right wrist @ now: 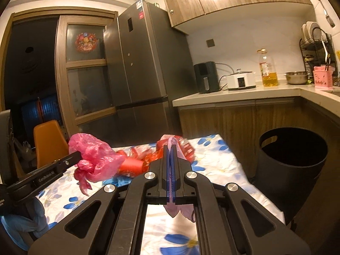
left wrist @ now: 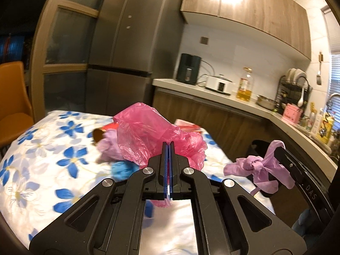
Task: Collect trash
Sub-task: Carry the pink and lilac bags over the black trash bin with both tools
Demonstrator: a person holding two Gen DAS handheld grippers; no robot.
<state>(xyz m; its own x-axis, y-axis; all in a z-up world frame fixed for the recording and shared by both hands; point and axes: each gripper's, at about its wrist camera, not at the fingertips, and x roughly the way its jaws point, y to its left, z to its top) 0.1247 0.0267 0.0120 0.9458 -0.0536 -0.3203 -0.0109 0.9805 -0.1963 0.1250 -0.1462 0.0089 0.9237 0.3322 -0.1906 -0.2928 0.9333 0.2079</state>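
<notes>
My left gripper [left wrist: 168, 145] is shut on a crumpled pink plastic bag [left wrist: 146, 133], held above the flowered table [left wrist: 53, 148]; the bag also shows in the right wrist view [right wrist: 95, 157]. My right gripper [right wrist: 171, 148] is shut on a knotted lilac plastic bag [right wrist: 180, 209], which shows in the left wrist view [left wrist: 259, 165] hanging from that gripper. More trash lies on the table: red wrappers [right wrist: 146, 157], a brown tube [left wrist: 98, 136], lilac plastic [left wrist: 109, 148] and a blue scrap [left wrist: 122, 169]. A black trash bin [right wrist: 291, 165] stands right of the table.
An orange chair [left wrist: 12, 102] stands at the table's far left. A grey fridge [right wrist: 144, 63] is behind the table. The counter [right wrist: 233, 94] holds an air fryer, a cooker, an oil bottle, a steel bowl and a dish rack.
</notes>
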